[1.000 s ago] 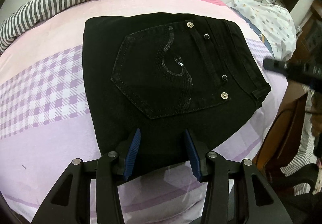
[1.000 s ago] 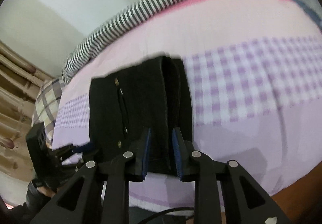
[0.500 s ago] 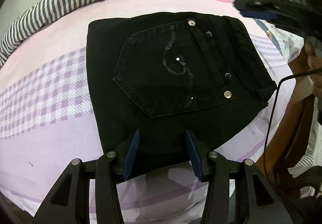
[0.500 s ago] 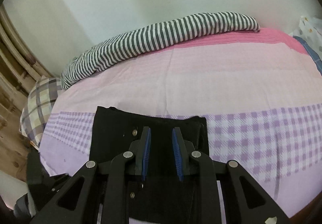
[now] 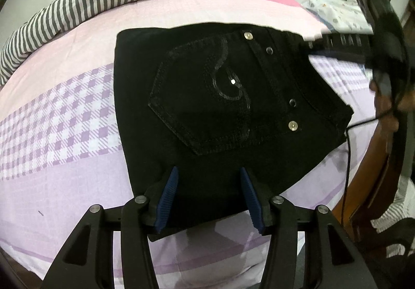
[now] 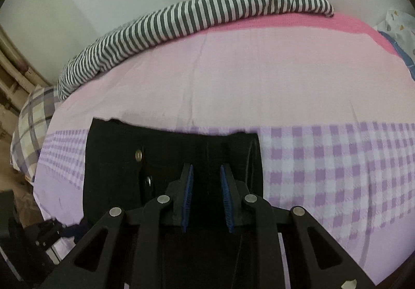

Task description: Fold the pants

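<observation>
The black pants [image 5: 223, 112] lie folded into a compact packet on the pink and purple bed sheet [image 5: 64, 117], back pocket with sequin swirl facing up. My left gripper [image 5: 208, 196] is open, its blue pads over the packet's near edge with nothing held. In the right wrist view the pants [image 6: 116, 159] lie below my right gripper [image 6: 206, 193], which is open over the waistband end and holds nothing. The right gripper [image 5: 337, 47] also shows blurred at the packet's far right corner in the left wrist view.
A grey and white striped blanket [image 5: 103, 0] lies along the far edge of the bed by the wall. A plaid pillow [image 6: 31, 128] sits at the left. A patterned white pillow [image 5: 337, 11] is at the right. A wooden frame [image 5: 368, 180] borders the bed.
My right gripper swung from beside the packet to above its waistband end. My left gripper stayed open at the near edge. The pants have not moved.
</observation>
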A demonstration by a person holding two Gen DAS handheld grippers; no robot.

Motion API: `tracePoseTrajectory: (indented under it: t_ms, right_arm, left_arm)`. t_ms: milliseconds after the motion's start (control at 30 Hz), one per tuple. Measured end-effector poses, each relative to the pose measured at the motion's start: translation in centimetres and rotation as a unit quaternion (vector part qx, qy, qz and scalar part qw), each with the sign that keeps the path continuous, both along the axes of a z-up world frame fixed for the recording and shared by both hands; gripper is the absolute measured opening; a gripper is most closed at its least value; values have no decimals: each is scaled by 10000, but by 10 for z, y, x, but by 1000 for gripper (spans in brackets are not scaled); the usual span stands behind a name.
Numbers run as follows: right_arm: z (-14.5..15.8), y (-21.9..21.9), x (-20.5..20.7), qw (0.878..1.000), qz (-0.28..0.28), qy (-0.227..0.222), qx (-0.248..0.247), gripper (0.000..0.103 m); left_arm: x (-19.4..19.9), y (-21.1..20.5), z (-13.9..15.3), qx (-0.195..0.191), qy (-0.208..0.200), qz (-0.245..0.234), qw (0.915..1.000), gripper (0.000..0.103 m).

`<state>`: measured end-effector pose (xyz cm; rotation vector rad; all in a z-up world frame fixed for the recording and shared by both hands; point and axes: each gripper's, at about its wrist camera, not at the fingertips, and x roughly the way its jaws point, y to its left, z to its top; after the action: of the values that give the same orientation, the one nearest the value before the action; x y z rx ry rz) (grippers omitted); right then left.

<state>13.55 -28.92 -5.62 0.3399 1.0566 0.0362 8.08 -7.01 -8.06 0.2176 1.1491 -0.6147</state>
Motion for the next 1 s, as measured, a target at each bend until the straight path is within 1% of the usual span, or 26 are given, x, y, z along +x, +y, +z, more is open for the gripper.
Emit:
tracePoseTrajectory:
  t_ms: [100, 200, 267, 333, 400, 500, 633, 667, 767, 800, 833, 900, 967, 1000]
  right_arm:
    - [-8, 0, -16, 9998, 41, 159, 144, 20]
    - [-9, 3, -35, 9996, 151, 208, 133, 20]
    - [-9, 3, -45, 9993, 207, 243, 195, 20]
    - [-9, 2, -58, 9989, 239, 294, 272, 20]
    - [-8, 2, -67, 9987, 275, 316, 274, 21]
    - [-6, 0, -78, 9986, 265, 307, 343, 21]
    - [-5, -4, -85, 9983, 265, 301, 429, 21]
    - [-5, -5, -85, 9981, 266, 304, 457, 21]
    - [-3, -10, -82, 9963, 344, 286, 739, 30]
    - [0, -15, -81, 9944, 319, 227, 985, 35]
    - [2, -22, -81, 9920, 273, 153, 1224, 44]
    - [6, -32, -81, 9902, 218, 89, 1377, 56]
    - [6, -43, -80, 9897, 156, 31, 1423, 56]
    - [2, -51, -78, 9876, 161, 85, 1559, 56]
  left_arm:
    - [7, 13, 6, -245, -15, 131, 9996, 52]
    - [15, 31, 16, -656, 11, 367, 9972, 52]
    - [23, 45, 24, -942, 9, 594, 9938, 52]
    - [31, 57, 29, -1091, -25, 801, 9908, 52]
    - [37, 64, 28, -1143, 8, 955, 9888, 52]
    - [49, 77, 24, -1233, 198, 1219, 9847, 52]
    - [59, 87, 11, -1502, 666, 1453, 9756, 52]
    - [60, 87, 9, -1521, 733, 1478, 9745, 52]
    - [66, 89, 1, -1624, 940, 1522, 9704, 52]
    - [68, 89, -1, -1655, 1003, 1513, 9694, 52]
    - [69, 90, -3, -1700, 1084, 1505, 9678, 52]
    - [71, 91, -7, -1785, 1208, 1488, 9651, 52]
    - [72, 91, -9, -1831, 1308, 1468, 9632, 52]
    - [73, 91, -11, -1862, 1363, 1452, 9621, 52]
